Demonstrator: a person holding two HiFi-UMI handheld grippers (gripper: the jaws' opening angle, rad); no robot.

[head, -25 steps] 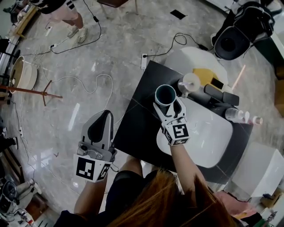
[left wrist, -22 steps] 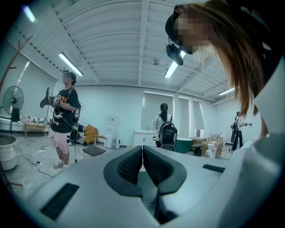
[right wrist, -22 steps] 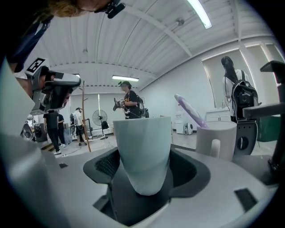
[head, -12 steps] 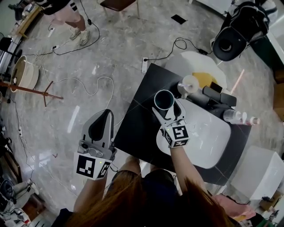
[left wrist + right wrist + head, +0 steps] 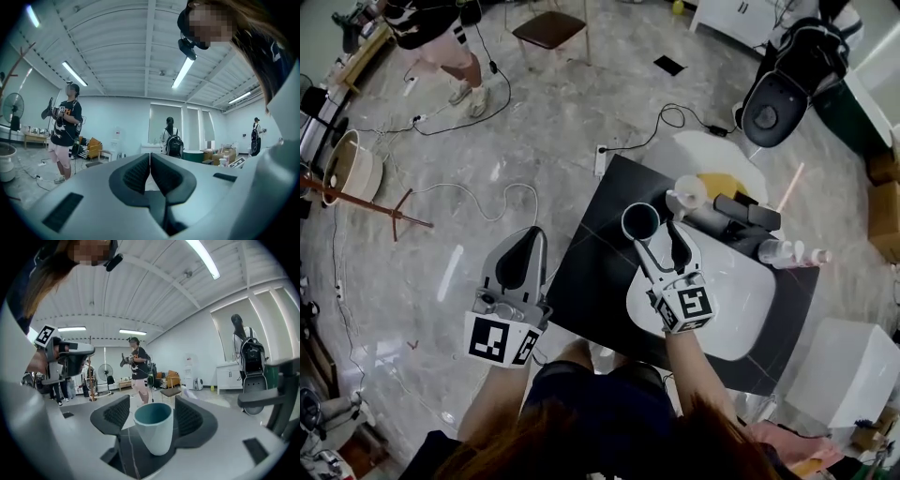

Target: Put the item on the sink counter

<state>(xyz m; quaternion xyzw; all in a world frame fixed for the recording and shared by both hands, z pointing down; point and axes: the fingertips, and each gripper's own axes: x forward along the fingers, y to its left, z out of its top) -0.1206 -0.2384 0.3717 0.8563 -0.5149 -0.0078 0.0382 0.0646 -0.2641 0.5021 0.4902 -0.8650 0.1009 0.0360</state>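
Note:
A pale cup with a teal inside (image 5: 640,221) stands upright on the black sink counter (image 5: 600,272), left of the white basin. My right gripper (image 5: 658,239) reaches to it from the near side. In the right gripper view the cup (image 5: 152,427) sits between the two dark pads (image 5: 116,412) with a gap on each side. The jaws of that right gripper (image 5: 151,414) are closing but do not press on the cup. My left gripper (image 5: 528,236) hangs over the floor left of the counter, shut and empty (image 5: 149,159).
The white basin (image 5: 741,291) fills the counter's right half. Behind it are a black faucet (image 5: 741,211), a white round-topped dispenser (image 5: 689,194) and small bottles (image 5: 783,251). Cables (image 5: 497,178) lie on the marble floor. A person (image 5: 431,28) stands far left.
My right gripper has drawn back a little from the cup, which stays on the counter. The head view has shifted. The left gripper stays shut.

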